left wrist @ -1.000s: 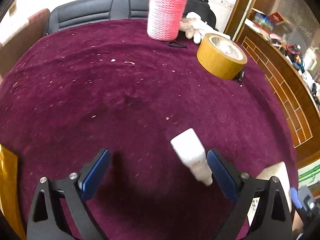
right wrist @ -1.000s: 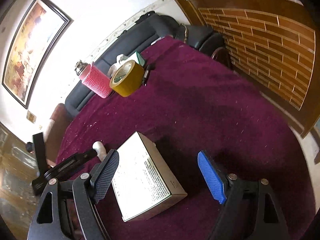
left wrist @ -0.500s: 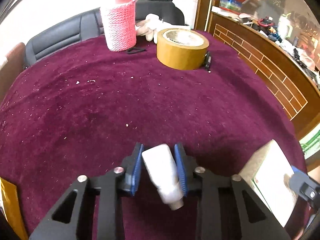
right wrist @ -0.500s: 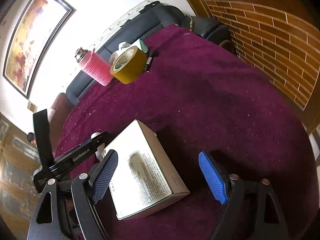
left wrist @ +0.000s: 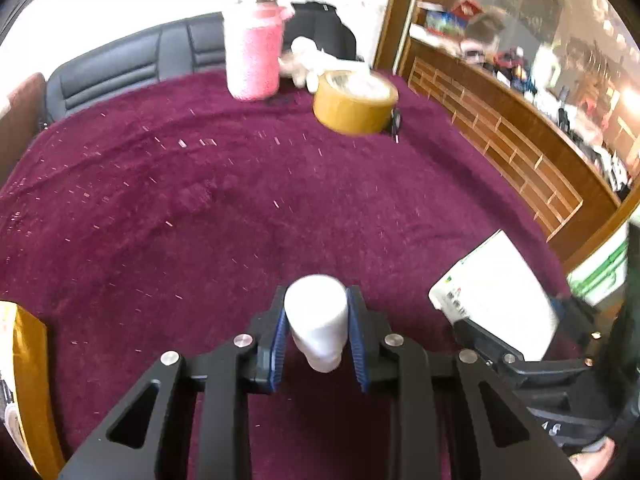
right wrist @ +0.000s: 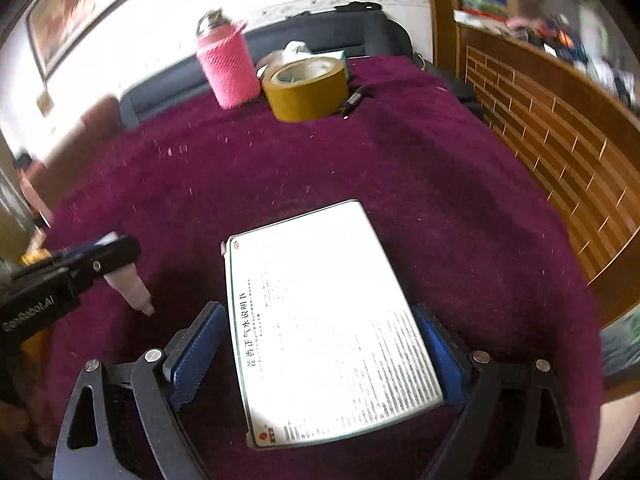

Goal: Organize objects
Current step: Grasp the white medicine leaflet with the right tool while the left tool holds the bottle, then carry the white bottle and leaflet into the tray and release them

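My left gripper [left wrist: 318,320] is shut on a small white bottle [left wrist: 317,322] and holds it above the maroon cloth, base pointing forward. It also shows in the right wrist view [right wrist: 128,286] at the left, cap pointing down. My right gripper [right wrist: 316,344] has its blue pads against both long sides of a flat white medicine box [right wrist: 320,312] with printed text. The box also shows in the left wrist view [left wrist: 496,292] at the right, lifted.
A pink knit-covered flask [left wrist: 252,52], a brown tape roll [left wrist: 354,106], a white soft toy [left wrist: 306,62] and a black pen [right wrist: 354,100] stand at the far edge of the maroon-clothed table [left wrist: 200,208]. A wooden lattice counter [left wrist: 520,152] runs along the right. A yellow packet [left wrist: 24,380] lies at left.
My left gripper closed on the white bottle and lifted it. My right gripper closed on the medicine box and raised it; both views swung toward the flask and tape.
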`<move>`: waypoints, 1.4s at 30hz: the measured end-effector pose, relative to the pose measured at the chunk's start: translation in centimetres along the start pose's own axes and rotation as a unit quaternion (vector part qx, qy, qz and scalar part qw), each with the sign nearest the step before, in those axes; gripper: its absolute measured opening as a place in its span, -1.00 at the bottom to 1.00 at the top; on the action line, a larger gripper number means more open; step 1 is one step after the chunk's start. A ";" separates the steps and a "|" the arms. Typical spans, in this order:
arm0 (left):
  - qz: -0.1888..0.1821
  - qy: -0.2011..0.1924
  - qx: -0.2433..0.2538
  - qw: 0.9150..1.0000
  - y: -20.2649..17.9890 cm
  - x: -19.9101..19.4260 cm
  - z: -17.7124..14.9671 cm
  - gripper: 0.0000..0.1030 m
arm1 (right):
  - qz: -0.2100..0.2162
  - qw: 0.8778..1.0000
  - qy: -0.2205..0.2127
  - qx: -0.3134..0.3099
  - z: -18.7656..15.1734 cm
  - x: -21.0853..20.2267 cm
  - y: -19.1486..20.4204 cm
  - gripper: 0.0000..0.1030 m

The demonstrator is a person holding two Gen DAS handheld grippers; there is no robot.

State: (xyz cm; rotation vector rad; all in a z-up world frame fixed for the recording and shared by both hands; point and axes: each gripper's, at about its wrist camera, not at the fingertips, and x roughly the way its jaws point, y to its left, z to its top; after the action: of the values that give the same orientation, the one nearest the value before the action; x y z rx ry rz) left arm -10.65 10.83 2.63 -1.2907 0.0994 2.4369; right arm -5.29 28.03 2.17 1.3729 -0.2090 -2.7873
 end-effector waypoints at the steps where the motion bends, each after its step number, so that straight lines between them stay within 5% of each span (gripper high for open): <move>1: 0.009 0.009 0.007 1.000 -0.3 0.9 -0.2 -0.49 | -0.010 1.000 0.001 -0.010 0.0 0.0 0.4 0.84; 5: 0.030 0.004 0.032 0.999 -1.1 2.3 -0.1 -0.54 | -0.031 0.999 0.000 -0.034 0.6 -0.1 1.6 0.83; 8: 0.018 0.012 0.027 0.999 -0.6 2.3 0.0 -0.55 | -0.010 1.000 0.017 -0.018 1.1 0.2 1.2 0.45; 11: 0.004 0.005 0.023 1.000 0.0 1.1 -0.4 -0.55 | 0.008 1.000 0.030 0.003 1.3 0.1 0.5 0.45; 22: -0.044 -0.062 -0.028 0.997 4.5 -9.6 -3.4 -0.55 | 0.108 0.992 0.029 0.067 1.2 -2.9 1.8 0.45; 28: -0.034 -0.095 -0.069 0.992 10.9 -16.6 -6.6 -0.54 | 0.161 0.986 0.012 0.035 1.6 -6.4 8.0 0.46; 34: 0.041 -0.119 -0.116 0.985 19.8 -22.2 -9.8 -0.54 | 0.226 0.974 0.010 -0.018 1.3 -9.0 17.5 0.46; 42: 0.114 -0.094 -0.169 0.975 29.4 -22.5 -12.2 -0.54 | 0.267 0.959 0.058 -0.073 0.9 -6.6 30.8 0.47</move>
State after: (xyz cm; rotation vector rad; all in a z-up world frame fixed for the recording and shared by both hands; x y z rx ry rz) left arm -0.34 -25.97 10.48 -1.2291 -0.2401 2.8554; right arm -3.01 -1.82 11.95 1.2166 -0.3095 -2.2281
